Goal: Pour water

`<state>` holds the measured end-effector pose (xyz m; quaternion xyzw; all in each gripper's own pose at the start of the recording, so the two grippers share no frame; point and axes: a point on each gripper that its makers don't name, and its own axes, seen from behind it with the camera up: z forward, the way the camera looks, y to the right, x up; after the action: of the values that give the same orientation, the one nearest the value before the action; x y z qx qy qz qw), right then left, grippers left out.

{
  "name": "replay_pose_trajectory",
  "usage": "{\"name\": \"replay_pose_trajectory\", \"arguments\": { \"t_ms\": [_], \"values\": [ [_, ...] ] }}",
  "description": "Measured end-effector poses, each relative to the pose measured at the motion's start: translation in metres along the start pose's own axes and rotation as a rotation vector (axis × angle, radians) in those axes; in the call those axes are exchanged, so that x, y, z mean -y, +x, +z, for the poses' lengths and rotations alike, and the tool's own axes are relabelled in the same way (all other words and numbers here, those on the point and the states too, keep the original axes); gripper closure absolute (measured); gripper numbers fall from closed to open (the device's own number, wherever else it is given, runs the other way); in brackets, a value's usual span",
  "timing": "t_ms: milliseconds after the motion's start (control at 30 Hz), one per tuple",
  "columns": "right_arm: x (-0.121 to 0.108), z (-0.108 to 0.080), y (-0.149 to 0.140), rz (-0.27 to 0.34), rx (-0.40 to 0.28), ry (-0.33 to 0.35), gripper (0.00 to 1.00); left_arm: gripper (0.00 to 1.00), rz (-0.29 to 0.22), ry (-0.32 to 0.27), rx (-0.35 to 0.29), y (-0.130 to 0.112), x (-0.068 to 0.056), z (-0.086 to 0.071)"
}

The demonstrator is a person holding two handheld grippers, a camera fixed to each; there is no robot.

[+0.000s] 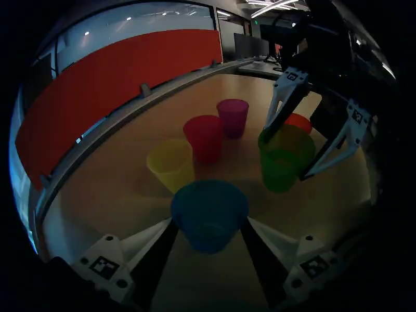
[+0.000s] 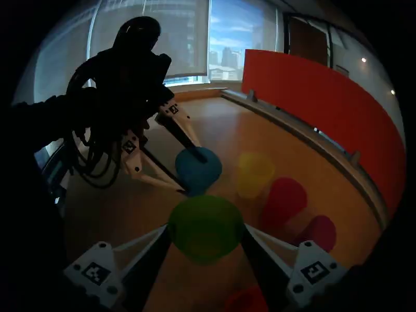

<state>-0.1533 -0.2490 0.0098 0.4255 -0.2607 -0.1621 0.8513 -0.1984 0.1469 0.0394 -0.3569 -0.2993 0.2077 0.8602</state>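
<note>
My left gripper [image 1: 209, 223] has its jaws squeezed on the blue cup [image 1: 209, 208]. My right gripper [image 2: 205, 236] squeezes the green cup [image 2: 205, 223]. Both are over the counter [image 1: 119, 197]. I should bring the rims close, then tip one cup slowly so nothing spills.

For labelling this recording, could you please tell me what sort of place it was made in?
Probably an office or meeting room: a long wooden table, a red partition panel running along its edge, and large windows looking out on city towers.
</note>
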Motion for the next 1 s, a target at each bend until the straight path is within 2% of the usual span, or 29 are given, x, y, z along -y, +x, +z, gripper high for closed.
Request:
{"name": "replay_pose_trajectory", "arguments": {
  "t_ms": [367,1000],
  "values": [
    [-0.002,0.007,-0.004,0.014,0.014,-0.001,0.08,0.16,-0.023,-0.012,0.0,-0.008,-0.001,0.008],
    [-0.002,0.014,-0.011,0.015,0.032,-0.007,0.08,0.16,-0.042,-0.024,0.007,-0.018,-0.001,0.007]
  ]
}}
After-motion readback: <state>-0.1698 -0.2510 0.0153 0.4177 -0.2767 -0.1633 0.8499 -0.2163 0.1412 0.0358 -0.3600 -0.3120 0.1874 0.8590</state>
